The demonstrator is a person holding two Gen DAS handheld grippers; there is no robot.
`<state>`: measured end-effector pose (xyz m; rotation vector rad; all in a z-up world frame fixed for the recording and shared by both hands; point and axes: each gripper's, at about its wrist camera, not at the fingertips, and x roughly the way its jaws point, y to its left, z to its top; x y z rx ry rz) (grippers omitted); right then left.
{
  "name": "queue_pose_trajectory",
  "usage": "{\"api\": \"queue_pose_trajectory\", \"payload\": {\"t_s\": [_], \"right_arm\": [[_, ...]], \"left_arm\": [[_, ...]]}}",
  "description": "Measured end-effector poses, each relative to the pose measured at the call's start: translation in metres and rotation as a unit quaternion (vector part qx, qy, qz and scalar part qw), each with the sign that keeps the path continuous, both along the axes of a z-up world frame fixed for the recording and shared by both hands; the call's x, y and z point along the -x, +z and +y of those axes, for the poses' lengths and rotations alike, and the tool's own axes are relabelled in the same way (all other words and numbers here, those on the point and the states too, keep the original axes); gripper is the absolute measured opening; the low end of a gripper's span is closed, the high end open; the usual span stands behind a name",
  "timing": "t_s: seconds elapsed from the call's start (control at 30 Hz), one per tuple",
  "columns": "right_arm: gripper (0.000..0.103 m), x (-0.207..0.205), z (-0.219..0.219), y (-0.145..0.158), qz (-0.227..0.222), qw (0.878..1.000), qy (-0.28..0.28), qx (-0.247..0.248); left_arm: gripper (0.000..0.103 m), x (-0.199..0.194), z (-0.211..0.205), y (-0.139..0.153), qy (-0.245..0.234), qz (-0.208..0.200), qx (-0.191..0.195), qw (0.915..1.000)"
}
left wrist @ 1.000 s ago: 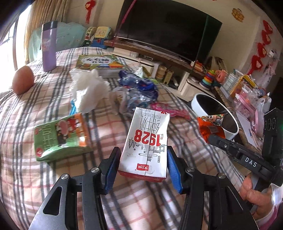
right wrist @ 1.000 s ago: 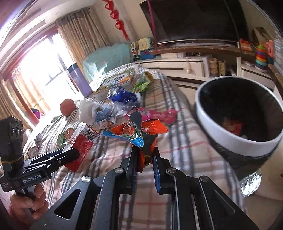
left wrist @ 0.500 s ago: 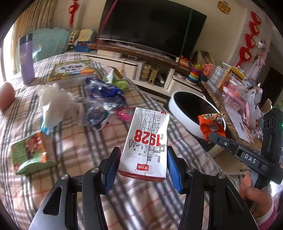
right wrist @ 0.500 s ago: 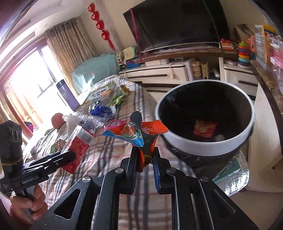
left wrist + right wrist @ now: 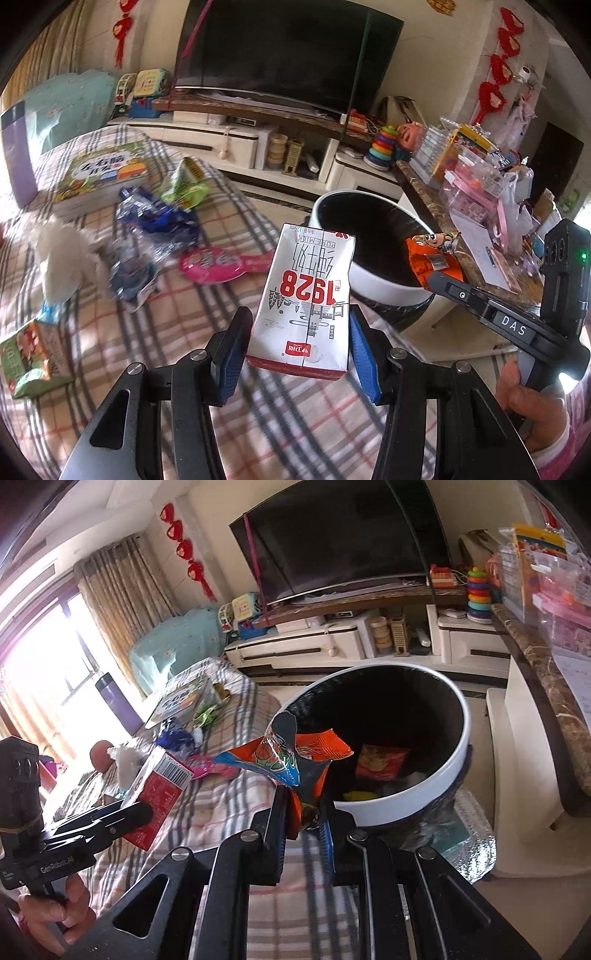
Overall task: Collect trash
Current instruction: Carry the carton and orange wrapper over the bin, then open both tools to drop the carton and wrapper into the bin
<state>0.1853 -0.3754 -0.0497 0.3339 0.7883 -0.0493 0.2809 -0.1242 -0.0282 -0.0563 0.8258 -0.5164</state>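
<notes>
My left gripper [image 5: 299, 350] is shut on a white and red milk carton [image 5: 306, 295] marked 1928, held above the plaid bed near its right edge. My right gripper [image 5: 304, 823] is shut on an orange and blue snack wrapper [image 5: 288, 757] at the near rim of the white-rimmed trash bin [image 5: 436, 775]; the wrapper [image 5: 434, 258] also shows over the bin [image 5: 384, 291] in the left wrist view. A red packet [image 5: 382, 762] lies inside the bin. More trash lies on the bed: a pink wrapper [image 5: 221, 262], blue plastic bags [image 5: 155, 221], white tissue [image 5: 62, 258], a green packet [image 5: 24, 354].
A book [image 5: 103, 173] and a purple flask [image 5: 16, 155] are at the bed's far end. A TV stand [image 5: 258, 122] with a TV stands behind. A cluttered marble counter [image 5: 461, 240] is right of the bin. An egg-shaped brown thing [image 5: 101, 753] lies on the bed.
Both grippers have moved right toward the bin with their loads. The bin now looms larger, and the wrapper has reached its near rim. The bed's trash has slid left in view.
</notes>
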Motion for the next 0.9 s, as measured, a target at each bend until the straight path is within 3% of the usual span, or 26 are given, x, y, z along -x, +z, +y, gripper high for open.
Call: {"api": "queue_pose_trajectory", "payload": {"t_s": [0.9], "right_arm": [[0.016,-0.016,-0.051,0.003,0.007,1.0,-0.029,0.004]], "left_arm": [[0.05,-0.043,-0.081,-0.003,-0.046,-0.011,-0.012,0.9988]]}}
